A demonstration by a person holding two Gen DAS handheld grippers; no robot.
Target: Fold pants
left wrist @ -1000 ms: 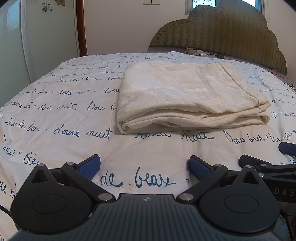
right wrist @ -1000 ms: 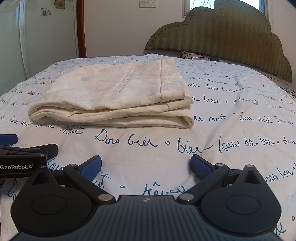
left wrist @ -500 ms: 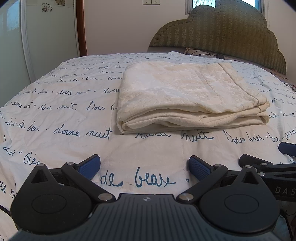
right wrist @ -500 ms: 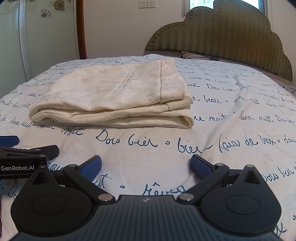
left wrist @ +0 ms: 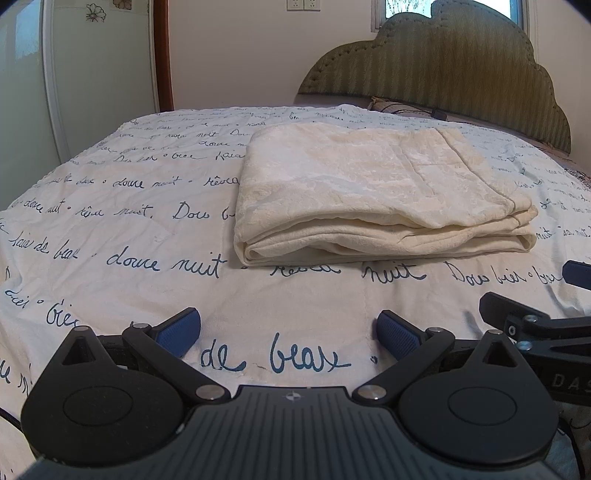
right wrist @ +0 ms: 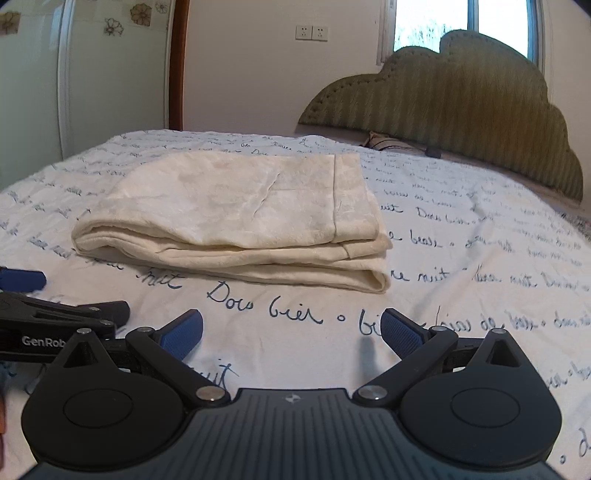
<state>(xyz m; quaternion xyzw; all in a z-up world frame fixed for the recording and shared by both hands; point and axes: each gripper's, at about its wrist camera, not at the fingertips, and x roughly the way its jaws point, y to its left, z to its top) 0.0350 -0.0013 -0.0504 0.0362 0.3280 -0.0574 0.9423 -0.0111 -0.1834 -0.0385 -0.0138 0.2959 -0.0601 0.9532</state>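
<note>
I am holding my left gripper low over the bedspread, its two blue pads spread wide apart with nothing between them — only the blue script printed on the white cloth is showing in the gap. My right gripper is sitting the same way, jaws parted wide and empty, the cover bare between its blue fingertips. The two tools are lying side by side: in the left wrist view my right gripper's black finger and blue tip are poking in at the right edge, and in the right wrist view the left one is showing at the left edge.

Ahead of both sets of jaws, clear of the fingertips and not touching them, the pants are resting on the bedspread as a flat cream bundle, folded into several layers with the stacked edges facing me. From my left gripper they are lying straight ahead and a little right; from my right gripper the pants are lying ahead and to the left.

Beyond the bundle the bedspread is running on to an olive, scalloped headboard — a window is glowing above it, and a wardrobe door is standing far left.
</note>
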